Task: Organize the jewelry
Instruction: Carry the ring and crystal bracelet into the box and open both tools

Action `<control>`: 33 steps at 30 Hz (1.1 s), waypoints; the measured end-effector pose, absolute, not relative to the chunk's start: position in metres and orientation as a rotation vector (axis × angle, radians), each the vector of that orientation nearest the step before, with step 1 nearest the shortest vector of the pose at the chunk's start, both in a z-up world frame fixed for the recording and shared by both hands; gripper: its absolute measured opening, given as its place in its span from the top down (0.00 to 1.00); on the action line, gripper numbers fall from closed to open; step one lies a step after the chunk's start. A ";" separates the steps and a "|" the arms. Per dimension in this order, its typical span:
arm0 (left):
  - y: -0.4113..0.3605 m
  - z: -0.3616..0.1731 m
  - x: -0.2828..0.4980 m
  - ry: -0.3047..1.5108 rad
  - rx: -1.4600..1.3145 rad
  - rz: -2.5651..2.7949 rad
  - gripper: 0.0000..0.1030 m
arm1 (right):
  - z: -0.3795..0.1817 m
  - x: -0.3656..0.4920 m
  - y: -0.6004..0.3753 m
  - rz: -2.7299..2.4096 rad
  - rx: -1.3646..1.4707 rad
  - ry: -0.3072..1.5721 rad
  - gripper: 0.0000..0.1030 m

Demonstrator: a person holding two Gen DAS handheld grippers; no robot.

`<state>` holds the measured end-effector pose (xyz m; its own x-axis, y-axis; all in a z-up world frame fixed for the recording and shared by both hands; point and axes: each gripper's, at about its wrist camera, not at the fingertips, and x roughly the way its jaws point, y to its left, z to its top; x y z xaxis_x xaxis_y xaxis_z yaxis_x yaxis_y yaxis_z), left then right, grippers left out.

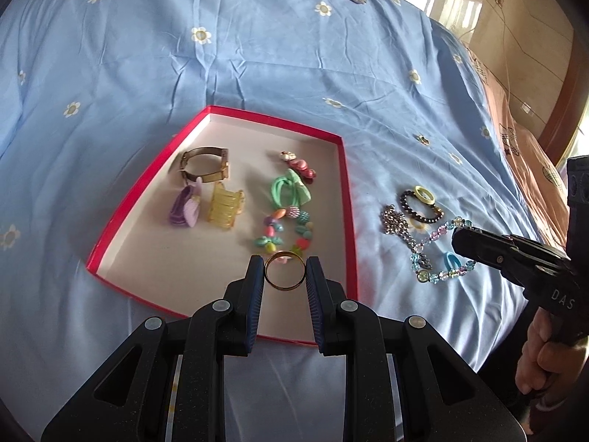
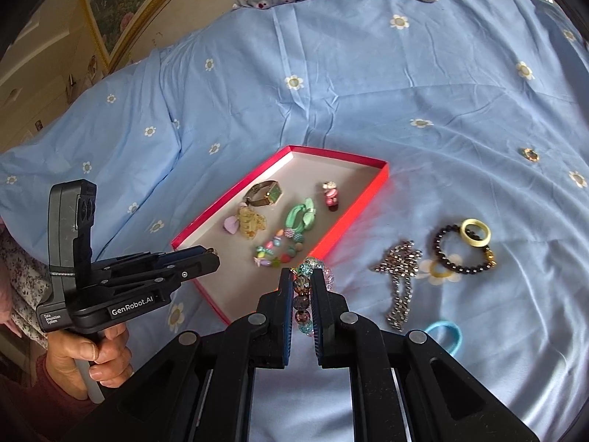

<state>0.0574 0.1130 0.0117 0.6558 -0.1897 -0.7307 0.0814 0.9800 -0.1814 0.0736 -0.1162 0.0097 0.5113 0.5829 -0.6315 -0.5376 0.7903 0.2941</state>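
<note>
Left gripper (image 1: pixel 285 272) pinches a ring (image 1: pixel 285 270) over the box (image 1: pixel 348 199) at 6 o'clock, ready to drop; right gripper (image 2: pixel 302 287) pinches the bead bracelet (image 2: pixel 303 296).

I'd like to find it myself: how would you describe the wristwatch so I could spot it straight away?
Look for the red-edged box on the blue flowered bedspread. The wristwatch lies in its far left part, just beyond the purple clip and yellow claw clip. It alone has a gold band and a square face.
</note>
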 end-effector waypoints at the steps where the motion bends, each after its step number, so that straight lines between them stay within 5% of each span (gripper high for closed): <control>1: 0.116 0.012 0.058 0.841 -0.141 -0.148 0.80 | 0.010 0.074 -0.113 0.680 0.060 0.785 0.92; 23: 0.172 -0.012 0.088 0.890 -0.139 -0.031 0.80 | 0.003 0.104 -0.012 0.866 0.022 0.824 0.92; 33: 0.170 -0.032 0.110 0.937 -0.106 -0.019 0.80 | -0.042 0.138 -0.007 0.792 -0.001 0.929 0.92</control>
